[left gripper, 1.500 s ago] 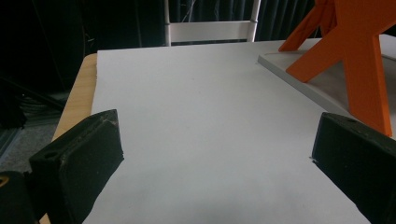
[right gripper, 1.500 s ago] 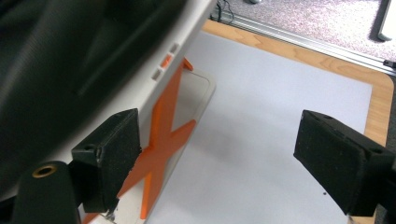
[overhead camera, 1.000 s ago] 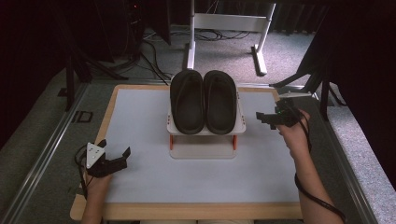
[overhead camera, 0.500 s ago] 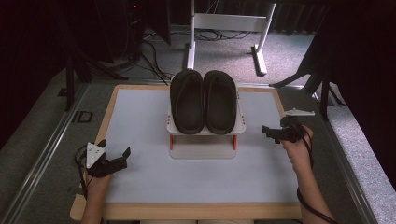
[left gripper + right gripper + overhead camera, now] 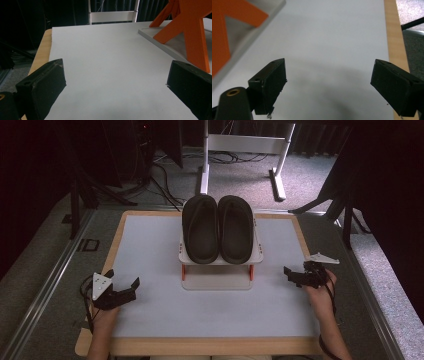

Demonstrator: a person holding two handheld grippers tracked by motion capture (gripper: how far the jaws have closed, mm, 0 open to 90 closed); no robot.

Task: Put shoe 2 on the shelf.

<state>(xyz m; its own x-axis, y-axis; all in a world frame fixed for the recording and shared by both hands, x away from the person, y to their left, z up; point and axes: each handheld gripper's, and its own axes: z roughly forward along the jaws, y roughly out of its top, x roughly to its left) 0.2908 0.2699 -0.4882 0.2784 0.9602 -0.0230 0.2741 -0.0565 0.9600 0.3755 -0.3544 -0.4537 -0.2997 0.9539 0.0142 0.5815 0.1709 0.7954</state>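
Two black slippers [image 5: 218, 227] lie side by side on top of a small white rack [image 5: 218, 259] with orange legs [image 5: 183, 271], at the middle back of the white table top [image 5: 200, 310]. My left gripper [image 5: 122, 280] rests low at the front left of the table, open and holding nothing. In the left gripper view its wide jaws frame bare table [image 5: 116, 70], with an orange rack leg [image 5: 192, 37] to the right. My right gripper [image 5: 296, 275] hovers right of the rack, open and holding nothing. The right gripper view [image 5: 329, 67] looks down on bare table.
The rack's white base plate [image 5: 216, 283] lies in front of the rack legs. A wooden border [image 5: 210, 346] runs round the table top. Behind the table stand a white metal frame [image 5: 245, 142] and floor cables [image 5: 165, 175]. Dark stand legs [image 5: 345, 205] are at the right.
My right gripper has come down and toward the person, from beside the rack's top to low over the table. The left gripper has stayed put.
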